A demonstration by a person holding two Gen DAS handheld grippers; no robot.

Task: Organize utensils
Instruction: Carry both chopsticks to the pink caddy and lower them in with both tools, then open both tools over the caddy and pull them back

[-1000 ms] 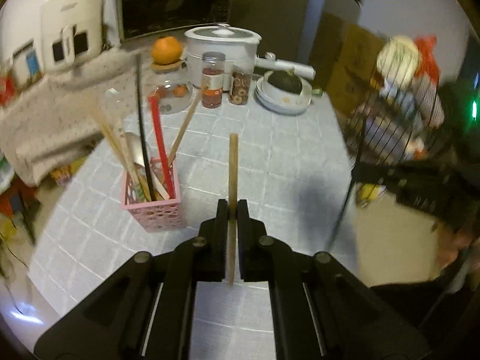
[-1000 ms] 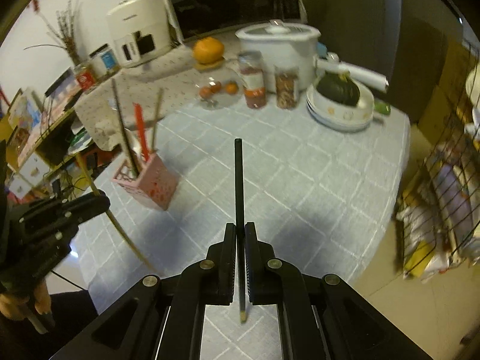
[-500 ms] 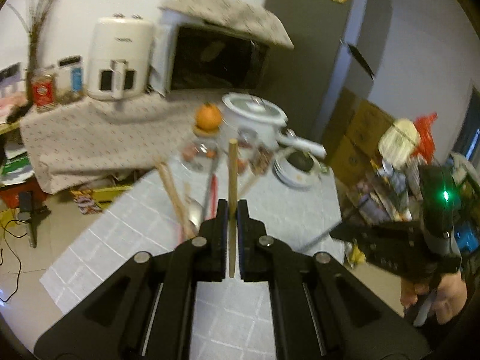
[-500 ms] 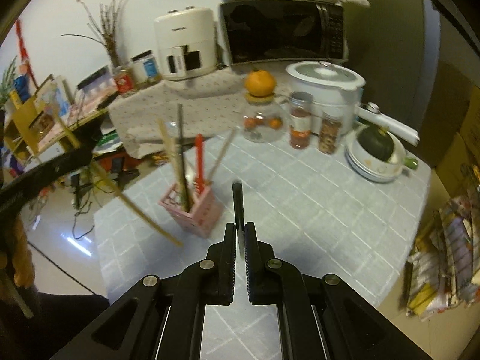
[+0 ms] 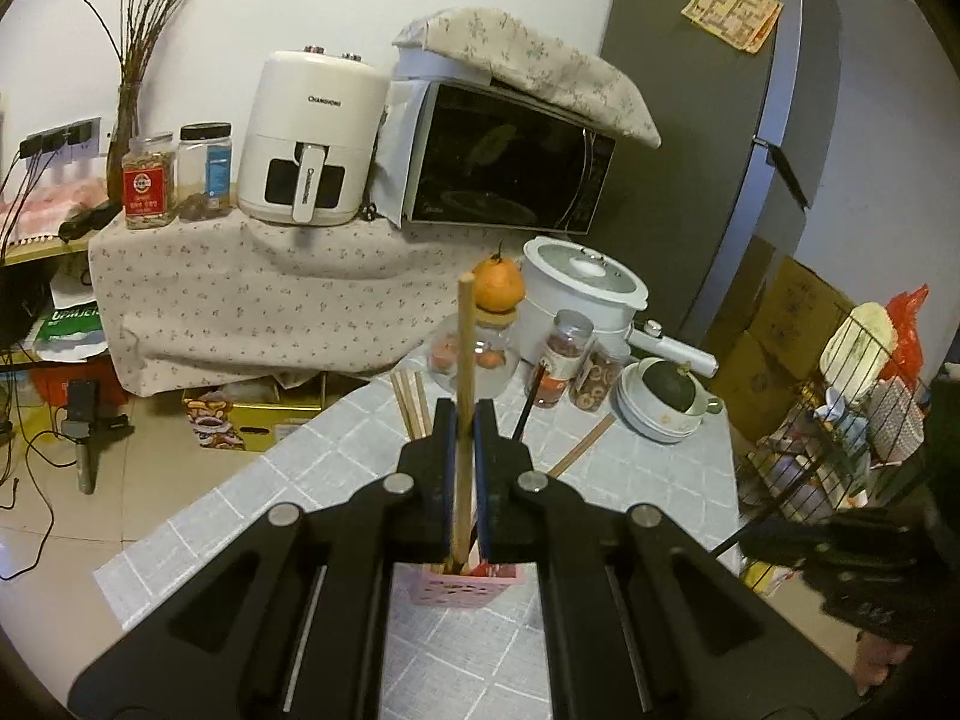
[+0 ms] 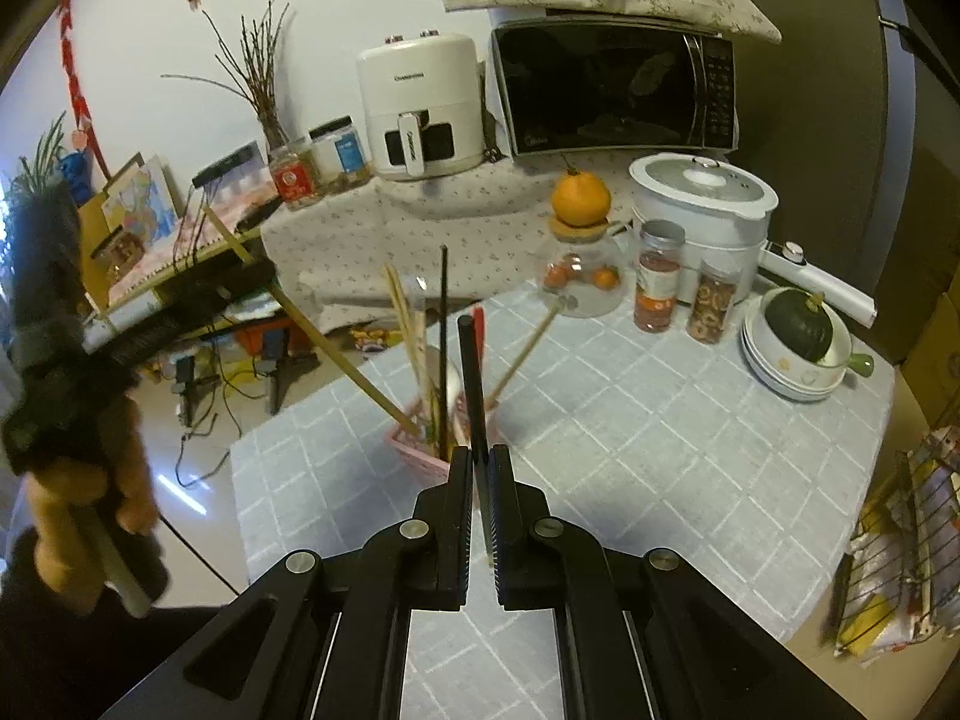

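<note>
Delivering chopsticks: both tools have risen and swung over the pink holder.
Left tool clamps a wooden chopstick, right tool a black chopstick; insertion pending.

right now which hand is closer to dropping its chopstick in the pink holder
Left, probably: its hand-held gripper holds the wooden chopstick with its tip at the pink holder; the right's black chopstick is farther.

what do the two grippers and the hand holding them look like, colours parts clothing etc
Both the left gripper and the right gripper are matte black, with angular linkage arms joined by round silver pivot pins and flat, narrow fingers ribbed on the inner face. The person's left hand grips a pale handle; a dark sleeve shows below it.
</note>
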